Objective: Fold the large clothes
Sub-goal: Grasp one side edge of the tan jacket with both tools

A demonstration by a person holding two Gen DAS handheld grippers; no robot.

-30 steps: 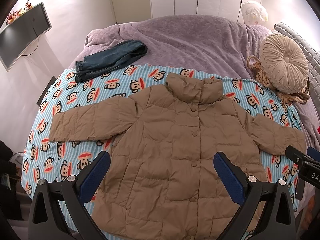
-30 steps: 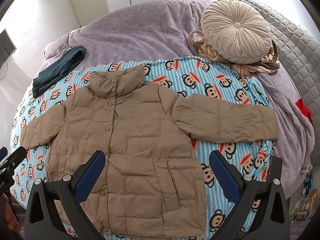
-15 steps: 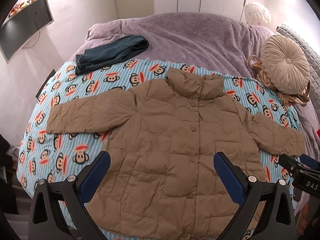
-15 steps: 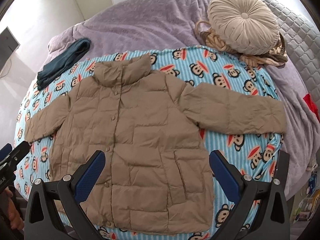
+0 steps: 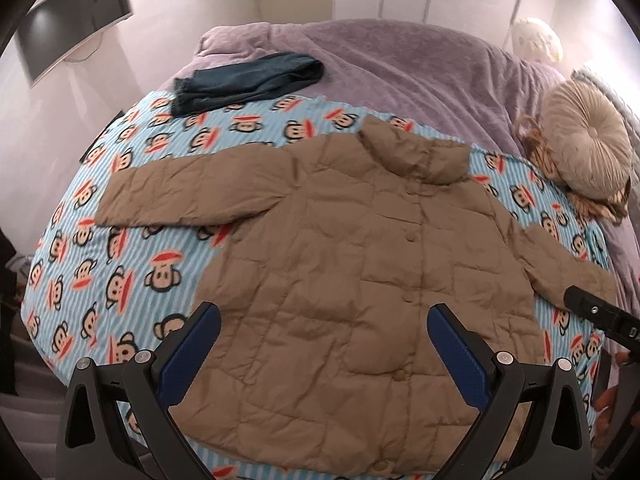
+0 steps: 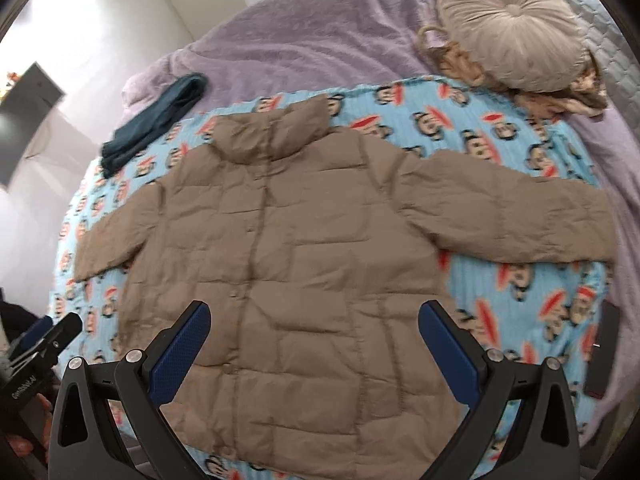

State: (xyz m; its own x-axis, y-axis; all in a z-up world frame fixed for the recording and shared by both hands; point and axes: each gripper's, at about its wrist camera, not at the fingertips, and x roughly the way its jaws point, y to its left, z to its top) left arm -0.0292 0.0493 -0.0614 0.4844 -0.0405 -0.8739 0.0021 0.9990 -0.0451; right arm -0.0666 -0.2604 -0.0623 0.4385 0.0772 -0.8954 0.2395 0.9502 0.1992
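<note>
A tan quilted puffer jacket lies flat and buttoned, front up, on a blue monkey-print sheet, with both sleeves spread sideways. It also shows in the right wrist view. My left gripper is open and empty, held above the jacket's lower hem area. My right gripper is open and empty, also above the lower part of the jacket. The right gripper's body shows at the right edge of the left wrist view.
Folded dark blue jeans lie at the back left on the purple blanket. A round beige cushion sits at the back right. A dark phone lies at the bed's right edge. A wall screen hangs left.
Both grippers have risen and pulled back a little, and the left view has swung left. The jacket has not moved. Both grippers stay open.
</note>
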